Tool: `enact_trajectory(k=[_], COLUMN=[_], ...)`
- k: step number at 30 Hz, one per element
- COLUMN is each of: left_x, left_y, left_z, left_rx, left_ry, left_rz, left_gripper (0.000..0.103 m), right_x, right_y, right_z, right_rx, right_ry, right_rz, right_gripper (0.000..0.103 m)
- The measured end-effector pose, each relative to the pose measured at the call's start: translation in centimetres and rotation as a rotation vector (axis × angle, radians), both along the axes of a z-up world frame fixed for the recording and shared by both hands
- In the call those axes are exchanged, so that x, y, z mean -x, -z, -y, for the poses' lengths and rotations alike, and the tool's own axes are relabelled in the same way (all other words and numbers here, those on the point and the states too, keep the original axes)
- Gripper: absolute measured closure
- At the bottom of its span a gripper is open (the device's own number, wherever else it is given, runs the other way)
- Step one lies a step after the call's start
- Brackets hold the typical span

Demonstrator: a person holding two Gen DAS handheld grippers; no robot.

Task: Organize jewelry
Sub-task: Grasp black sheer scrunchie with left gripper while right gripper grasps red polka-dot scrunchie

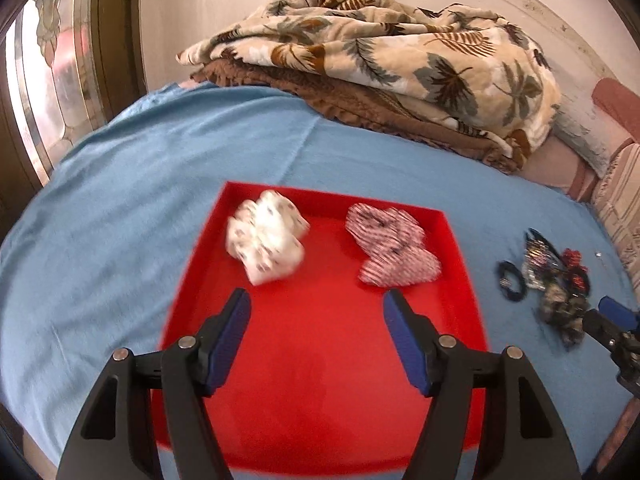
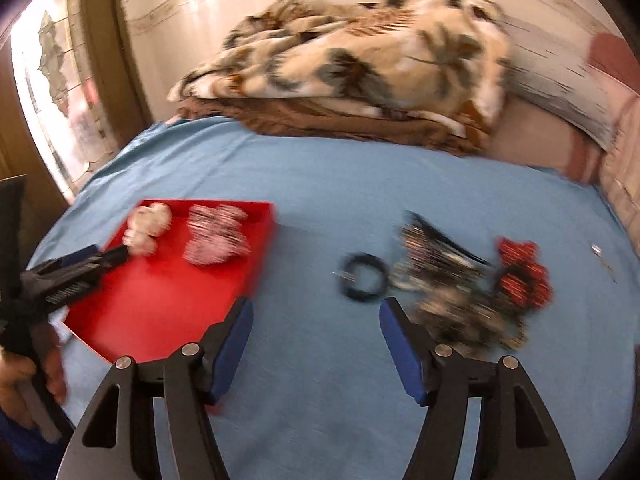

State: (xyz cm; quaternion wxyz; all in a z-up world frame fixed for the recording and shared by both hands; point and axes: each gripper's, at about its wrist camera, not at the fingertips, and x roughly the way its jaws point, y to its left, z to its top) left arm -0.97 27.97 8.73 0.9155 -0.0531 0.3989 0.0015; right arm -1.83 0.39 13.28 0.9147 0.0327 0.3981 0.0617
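Red tray (image 1: pixel 448 264): your one container; it sits on the blue sheet (image 1: pixel 120 208) of the bed, shallow, with a low raised rim.
Tray contents, left: a white scrunchie (image 1: pixel 266 242) with small dark print, lying in the far half of the tray.
Tray contents, right: a red-and-white striped scrunchie (image 1: pixel 394 246), apart from the white one, near the tray's far right corner.
Tray, near half: bare red floor below your left gripper.
Loose pile: well to the right of the tray, on the sheet and outside any container.
Pile item 1: a black hair tie (image 2: pixel 362 276), the piece nearest the tray.
Pile item 2: a red-and-black scrunchie (image 2: pixel 522 274), on the pile's far right.
Pile item 3: a dark mottled scrunchie (image 2: pixel 472 316), nearest your right gripper; motion blur hides its detail.
Pile item 4: dark patterned pieces (image 2: pixel 432 250) behind it, too blurred to name.
Left gripper (image 1: pixel 316 308): yours, released, fingers spread wide above the tray, grasping nothing.
Right gripper (image 2: pixel 316 312): yours, released, fingers spread above the bare sheet between tray and pile, right finger just beside the mottled scrunchie.
Background: a folded palm-print blanket (image 1: pixel 400 52) on a brown blanket (image 1: pixel 360 104) at the far edge of the bed.
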Motion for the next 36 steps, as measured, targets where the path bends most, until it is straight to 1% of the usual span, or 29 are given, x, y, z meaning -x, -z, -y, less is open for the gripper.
enact_trajectory(k=[4, 9, 12, 15, 21, 25, 27, 33, 35, 36], left_x=[1.3, 2.0, 1.8, 1.4, 0.6, -0.4, -0.9, -2.3, -2.8, -3.0], left_y=[-0.7, -2.0, -2.3, -2.1, -0.4, 1.0, 1.5, 3.0, 3.6, 3.9], left_z=[2.1, 6.4, 10.0, 13.6, 20.3, 24.1, 25.6, 29.3, 29.9, 30.1], left_rx=[0.001, -0.009, -0.024, -0.010, 0.009, 0.007, 0.009, -0.021, -0.023, -0.023], left_ry=[0.028, 0.107, 0.174, 0.243, 0.337, 0.363, 0.372, 0.394, 0.395, 0.394], left_rz=[-0.004, 0.006, -0.003, -0.027, -0.066, -0.104, -0.117, -0.139, -0.151, -0.156], left_gripper=[0.035, 0.035, 0.035, 0.035, 0.035, 0.035, 0.035, 0.035, 0.035, 0.035], right_x=[1.9, 3.8, 4.2, 3.9, 1.6, -0.9, -2.4, -5.6, -6.4, -6.8], right_y=[1.0, 2.1, 2.7, 3.3, 4.4, 5.3, 6.0, 8.0, 8.8, 9.2], right_z=[5.5, 11.8, 14.5, 16.4, 19.3, 20.5, 21.4, 23.1, 23.3, 23.5], right_rx=[-0.006, -0.030, -0.050, -0.061, -0.103, -0.118, -0.141, -0.206, -0.217, -0.228], right_ry=[0.092, 0.205, 0.249, 0.274, 0.281, 0.272, 0.283, 0.265, 0.257, 0.255], right_rz=[-0.016, -0.022, -0.018, -0.011, 0.008, 0.004, -0.002, -0.044, -0.066, -0.076], right_gripper=[0.032, 0.032, 0.032, 0.032, 0.032, 0.032, 0.033, 0.044, 0.050, 0.051])
